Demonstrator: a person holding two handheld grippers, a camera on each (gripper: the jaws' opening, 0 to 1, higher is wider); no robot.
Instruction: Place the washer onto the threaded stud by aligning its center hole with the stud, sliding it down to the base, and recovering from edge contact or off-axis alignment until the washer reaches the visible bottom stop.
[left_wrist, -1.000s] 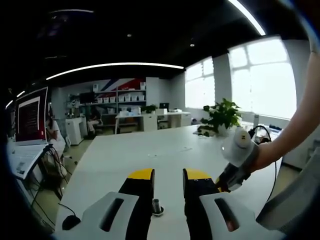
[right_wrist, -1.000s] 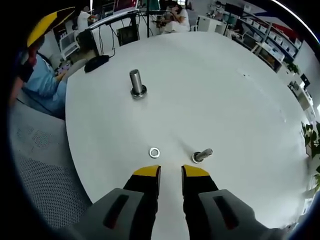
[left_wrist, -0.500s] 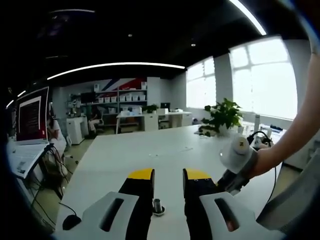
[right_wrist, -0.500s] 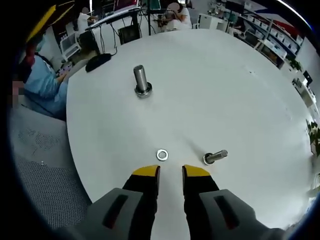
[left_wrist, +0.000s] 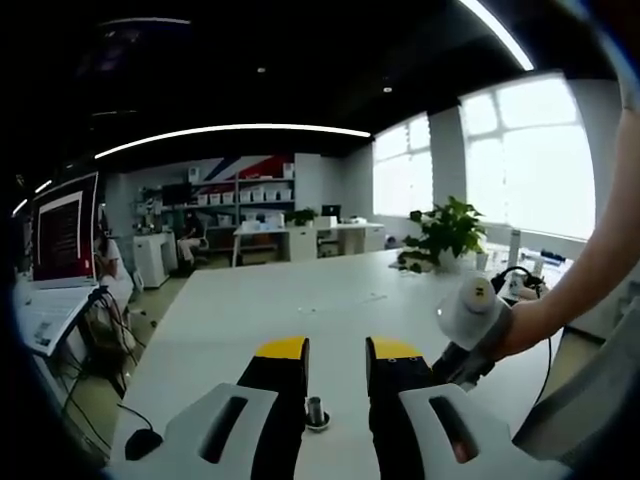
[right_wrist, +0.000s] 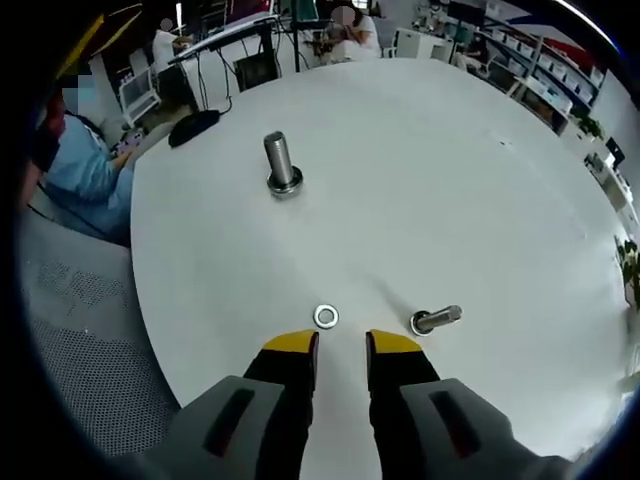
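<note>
While the washer (right_wrist: 325, 317), thin, light, stiff, likely slippery metal, lies flat on the white surface (right_wrist: 450, 180) just ahead of the right tool (right_wrist: 340, 343), jaws spread w/ nothing between, edge-pinch looks best.

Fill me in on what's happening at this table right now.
A person holds a hand-held gripper in each hand over a round white table. The right hand-held gripper hangs open and empty just short of a loose washer lying flat on the table; nothing is picked up yet. Beside the washer a bolt lies on its side. Farther off, an upright threaded stud stands bare. The left hand-held gripper is also open, with that upright stud showing between its jaws.
</note>
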